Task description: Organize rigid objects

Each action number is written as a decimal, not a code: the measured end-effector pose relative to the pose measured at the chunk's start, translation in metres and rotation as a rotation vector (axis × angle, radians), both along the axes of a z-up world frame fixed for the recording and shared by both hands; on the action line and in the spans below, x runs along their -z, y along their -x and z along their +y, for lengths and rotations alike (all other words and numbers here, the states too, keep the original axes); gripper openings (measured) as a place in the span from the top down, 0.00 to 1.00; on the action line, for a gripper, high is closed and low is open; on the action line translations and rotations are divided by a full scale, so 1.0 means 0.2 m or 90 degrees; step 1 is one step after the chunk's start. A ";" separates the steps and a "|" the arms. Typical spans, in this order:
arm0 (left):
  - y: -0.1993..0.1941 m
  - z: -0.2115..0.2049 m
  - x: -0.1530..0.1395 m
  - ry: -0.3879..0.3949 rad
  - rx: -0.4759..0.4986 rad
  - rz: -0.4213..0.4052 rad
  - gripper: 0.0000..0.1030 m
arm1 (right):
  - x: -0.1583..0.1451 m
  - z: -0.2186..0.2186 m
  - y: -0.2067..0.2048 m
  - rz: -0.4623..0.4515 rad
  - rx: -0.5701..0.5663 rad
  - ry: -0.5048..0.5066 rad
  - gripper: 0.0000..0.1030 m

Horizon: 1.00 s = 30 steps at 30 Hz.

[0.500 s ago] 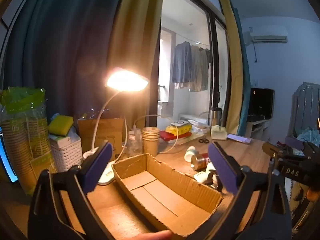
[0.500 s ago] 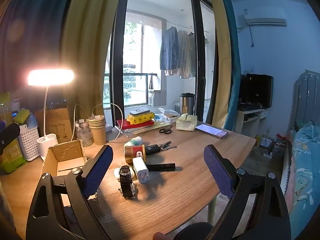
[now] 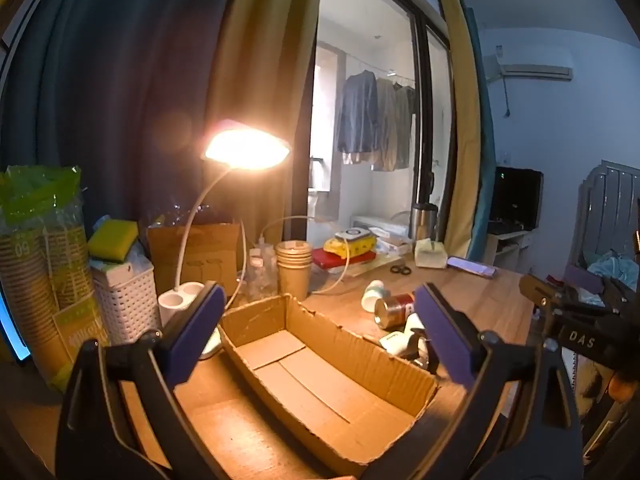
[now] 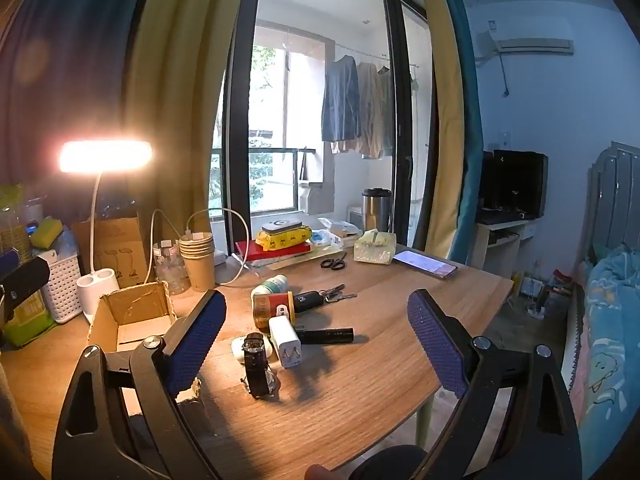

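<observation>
An empty open cardboard box (image 3: 320, 364) lies on the wooden table; my left gripper (image 3: 320, 332) hovers open above it, blue pads wide apart. The same box (image 4: 132, 320) shows at the left of the right wrist view. Right of it lies a cluster: a red tin can (image 4: 272, 308), a white charger plug (image 4: 285, 342), a black wristwatch (image 4: 256, 364), a black flashlight (image 4: 326, 336), a car key with keys (image 4: 316, 298), a small white-and-green bottle (image 4: 272, 285). My right gripper (image 4: 316, 332) is open over this cluster, holding nothing.
A lit desk lamp (image 3: 246, 148), a white basket (image 3: 124, 300), stacked paper cups (image 3: 294, 268) and a brown paper bag stand behind the box. Scissors (image 4: 333, 263), a phone (image 4: 425, 263), a steel tumbler (image 4: 376, 208) and books lie at the back. The table edge (image 4: 460, 364) drops off at right.
</observation>
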<state>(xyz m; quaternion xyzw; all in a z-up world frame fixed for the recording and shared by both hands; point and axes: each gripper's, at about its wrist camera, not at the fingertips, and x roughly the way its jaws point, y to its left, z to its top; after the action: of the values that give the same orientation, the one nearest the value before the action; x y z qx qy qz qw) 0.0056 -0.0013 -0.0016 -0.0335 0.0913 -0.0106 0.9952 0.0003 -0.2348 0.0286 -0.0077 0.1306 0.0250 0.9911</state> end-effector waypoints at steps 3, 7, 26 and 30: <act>-0.01 0.00 0.01 0.002 0.001 0.002 0.06 | -0.01 0.01 -0.01 0.003 -0.001 0.000 0.09; -0.01 0.00 0.01 0.003 0.001 0.004 0.06 | -0.02 0.01 -0.01 0.004 -0.001 0.000 0.08; 0.00 0.00 0.00 0.004 -0.003 0.002 0.06 | -0.02 0.01 -0.01 0.003 -0.001 -0.001 0.09; 0.00 0.00 0.00 0.005 -0.003 0.003 0.06 | -0.02 0.01 -0.01 0.004 -0.002 -0.001 0.08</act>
<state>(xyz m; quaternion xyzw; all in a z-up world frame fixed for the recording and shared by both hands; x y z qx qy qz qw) 0.0050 -0.0018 -0.0016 -0.0379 0.0936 -0.0089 0.9948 0.0016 -0.2321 0.0322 -0.0072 0.1333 0.0267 0.9907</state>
